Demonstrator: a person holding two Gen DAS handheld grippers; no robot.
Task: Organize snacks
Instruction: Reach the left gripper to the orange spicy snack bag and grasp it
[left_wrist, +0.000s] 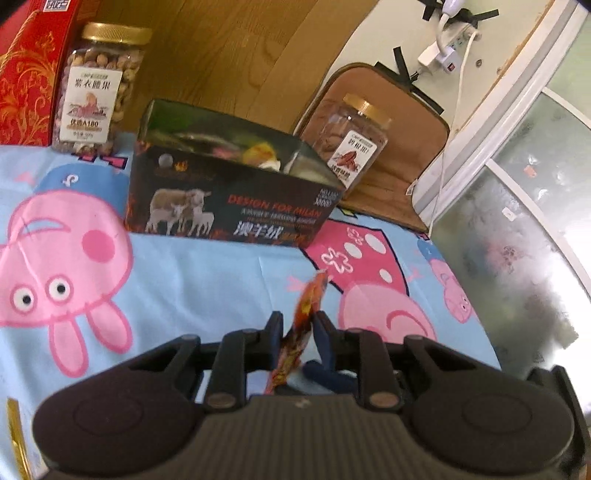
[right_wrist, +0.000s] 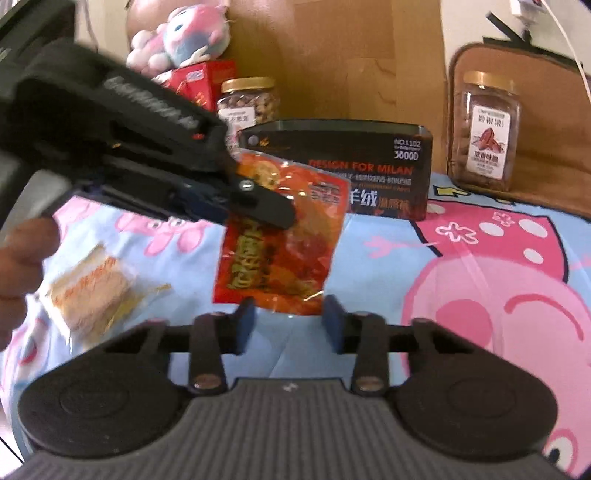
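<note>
My left gripper (left_wrist: 298, 325) is shut on a red and orange snack packet (left_wrist: 306, 314), held edge-on above the cloth. In the right wrist view the same packet (right_wrist: 291, 258) hangs from the left gripper (right_wrist: 269, 210), in front of the black box. My right gripper (right_wrist: 290, 317) is open and empty, just below the packet. The black open-top box (left_wrist: 229, 206) holds several snacks; it also shows in the right wrist view (right_wrist: 369, 162). A pale wrapped snack (right_wrist: 92, 291) lies on the cloth at left.
A blue cartoon-pig cloth (left_wrist: 184, 280) covers the table. Two gold-lidded nut jars (left_wrist: 96, 92) (left_wrist: 354, 144) flank the box. A red gift box (left_wrist: 26, 81) stands far left. A brown cushion (left_wrist: 399, 147) and a glass door (left_wrist: 517, 240) are at right.
</note>
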